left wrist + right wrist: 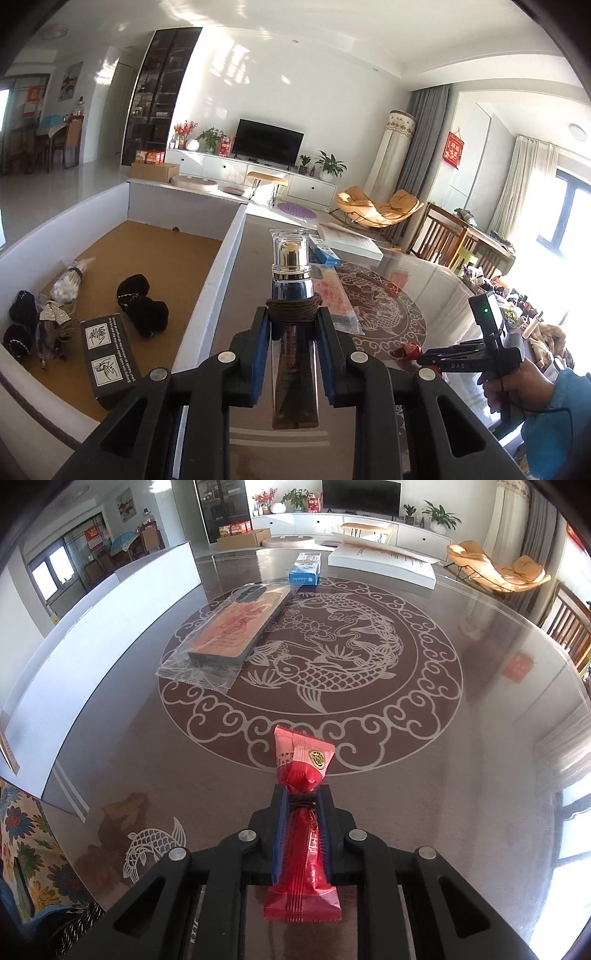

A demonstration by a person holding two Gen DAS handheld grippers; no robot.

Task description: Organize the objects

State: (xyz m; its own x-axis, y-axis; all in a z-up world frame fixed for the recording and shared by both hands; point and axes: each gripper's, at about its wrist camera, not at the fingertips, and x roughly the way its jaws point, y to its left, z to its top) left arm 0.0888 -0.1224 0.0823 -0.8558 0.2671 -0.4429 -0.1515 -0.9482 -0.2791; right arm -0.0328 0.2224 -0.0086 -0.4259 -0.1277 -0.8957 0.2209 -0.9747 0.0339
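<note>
My left gripper [293,314] is shut on a blue and gold cosmetic tube [291,291] with a clear cap, held upright above the table beside the white box [218,280]. In the right wrist view my right gripper [303,797] is shut on a red snack packet [303,771], which lies lengthwise between the pads over the glass table [480,757]. From the left wrist view the right gripper [424,357] shows low at the right, in a person's hand [517,384], with the red packet [410,349] at its tip.
The white box has a cork floor and holds black hair ties [142,306], a cotton swab bundle [68,282], a dark carton [110,360] and hair accessories [51,328]. On the table lie a bagged phone case [229,635], a blue packet [304,570] and a flat white box [384,566].
</note>
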